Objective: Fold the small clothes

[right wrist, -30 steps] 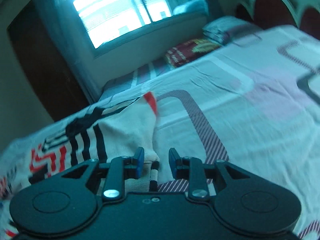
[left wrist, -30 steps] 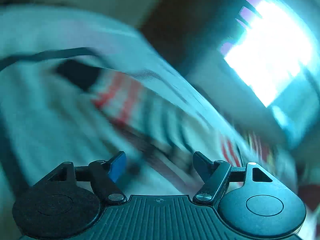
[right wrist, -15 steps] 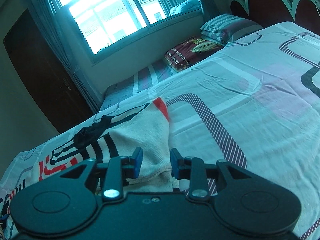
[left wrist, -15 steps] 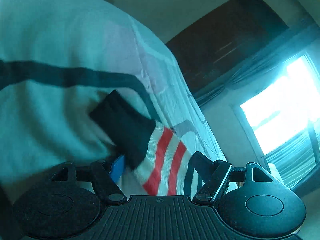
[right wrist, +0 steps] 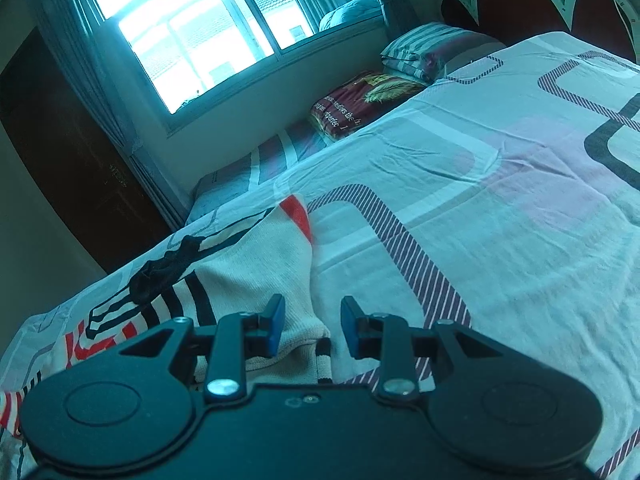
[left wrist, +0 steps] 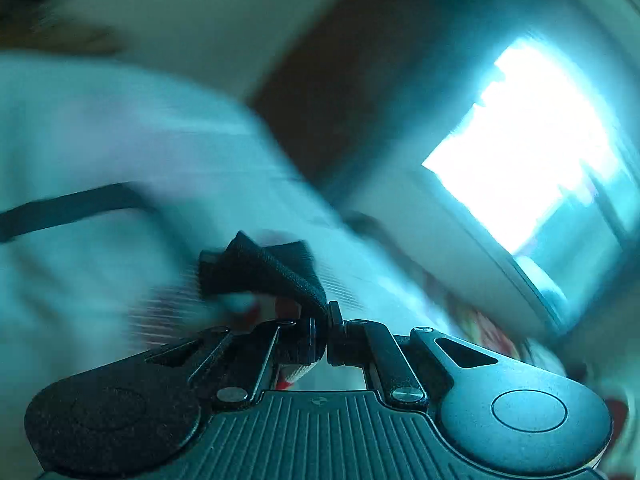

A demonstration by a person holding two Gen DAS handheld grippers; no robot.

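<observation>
A cream knit sweater with black and red stripes lies on the patterned bedsheet, at the near left of the right wrist view. My right gripper hovers low over its near edge, open; a fold of the knit lies below the gap and the pads do not press it. In the blurred left wrist view my left gripper is shut on the sweater's black cuff, which sticks up and left from the closed jaws. Red and white knit shows just under the fingers.
Striped pillows and a dark red cushion lie at the head of the bed by a scalloped headboard. A bright window with curtains and a dark wooden door stand beyond the far side.
My left gripper has shut on the black cuff, which lay between its open fingers half a second ago, and has swung away with it. The right gripper has barely moved.
</observation>
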